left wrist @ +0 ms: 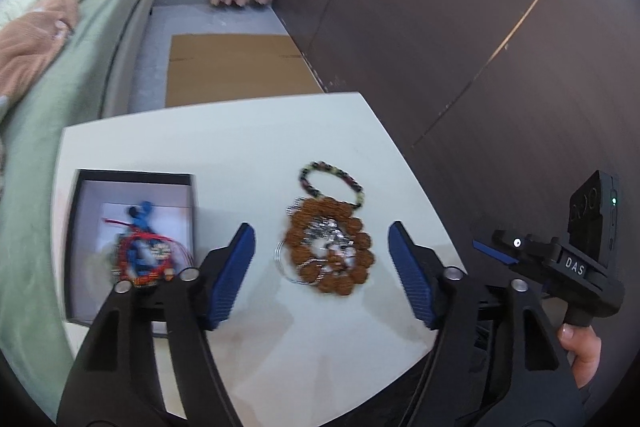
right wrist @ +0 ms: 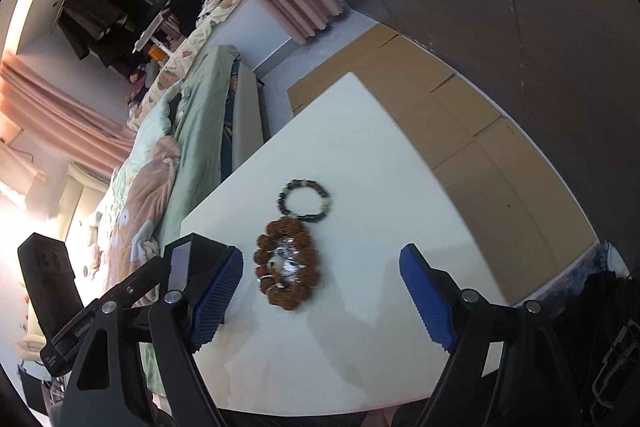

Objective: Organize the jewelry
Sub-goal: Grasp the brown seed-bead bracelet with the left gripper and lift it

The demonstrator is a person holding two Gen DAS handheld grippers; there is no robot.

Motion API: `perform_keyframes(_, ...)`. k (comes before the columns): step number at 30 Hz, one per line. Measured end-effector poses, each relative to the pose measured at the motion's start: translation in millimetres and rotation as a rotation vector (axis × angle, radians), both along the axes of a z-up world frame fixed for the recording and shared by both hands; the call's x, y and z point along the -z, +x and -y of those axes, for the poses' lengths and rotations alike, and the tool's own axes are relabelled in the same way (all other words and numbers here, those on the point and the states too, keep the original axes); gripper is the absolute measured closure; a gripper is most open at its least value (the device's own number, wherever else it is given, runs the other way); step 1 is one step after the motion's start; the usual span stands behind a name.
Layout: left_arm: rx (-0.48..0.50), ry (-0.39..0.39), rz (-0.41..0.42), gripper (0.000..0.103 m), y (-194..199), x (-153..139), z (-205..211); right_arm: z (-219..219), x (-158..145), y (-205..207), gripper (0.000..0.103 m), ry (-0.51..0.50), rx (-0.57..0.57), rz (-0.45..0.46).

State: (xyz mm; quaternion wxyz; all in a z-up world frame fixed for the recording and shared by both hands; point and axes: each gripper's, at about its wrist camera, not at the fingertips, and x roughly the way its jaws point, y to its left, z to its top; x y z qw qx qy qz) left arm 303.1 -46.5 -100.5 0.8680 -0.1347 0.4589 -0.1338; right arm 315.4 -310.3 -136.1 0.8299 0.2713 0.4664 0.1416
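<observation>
A brown bead bracelet [left wrist: 334,249] lies on the white table [left wrist: 224,143] with a silver chain [left wrist: 326,233] tangled inside it and a thin silver hoop [left wrist: 280,259] at its left. A dark multicolour bead bracelet [left wrist: 332,181] lies just beyond it. A black open box [left wrist: 80,227] at the left holds red and blue cord jewelry [left wrist: 142,245]. My left gripper [left wrist: 322,247] is open and empty, hovering over the brown bracelet. My right gripper [right wrist: 322,271] is open and empty, with the brown bracelet [right wrist: 288,265] and dark bracelet [right wrist: 306,203] ahead of it.
A bed with green bedding [left wrist: 60,67] runs along the table's left. Flat cardboard [left wrist: 236,67] lies on the floor beyond the table. A dark wall [left wrist: 460,27] stands at the right. The right hand's tool [left wrist: 576,259] shows at the table's right edge.
</observation>
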Motion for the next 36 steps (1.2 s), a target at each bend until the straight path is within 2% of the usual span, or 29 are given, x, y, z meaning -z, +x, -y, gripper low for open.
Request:
perform_keyframes(4,0.032,-0.009,-0.047,0.037,14,14,27,22,8,-5,0.024,0.015,0.034,-0.012)
perform_keyframes(6,0.043,-0.002,-0.068,0.042,20,21,39,32,12,-7,0.025,0.021,0.049,-0.018)
perform_keyframes(10,0.055,0.023,-0.107,0.043,30,36,59,50,18,-10,0.025,0.031,0.075,-0.026)
perform_keyframes(14,0.050,0.069,-0.142,0.043,37,50,75,64,19,-14,0.026,0.037,0.092,-0.024)
perform_keyframes(20,0.034,0.212,-0.159,0.044,43,66,98,78,21,-17,0.025,0.049,0.112,-0.025)
perform_keyframes(25,0.031,0.319,-0.174,0.056,44,78,111,83,24,-21,0.026,0.053,0.119,-0.031)
perform_keyframes(26,0.024,0.336,-0.174,0.067,44,78,110,84,25,-21,0.026,0.054,0.120,-0.033)
perform_keyframes(27,0.016,0.332,-0.181,0.078,44,78,107,84,25,-21,0.026,0.055,0.122,-0.035)
perform_keyframes(30,0.010,0.254,-0.193,0.085,45,70,93,83,24,-22,0.026,0.057,0.124,-0.034)
perform_keyframes(36,-0.002,0.183,-0.130,0.085,36,35,63,72,21,-19,0.026,0.064,0.099,-0.025)
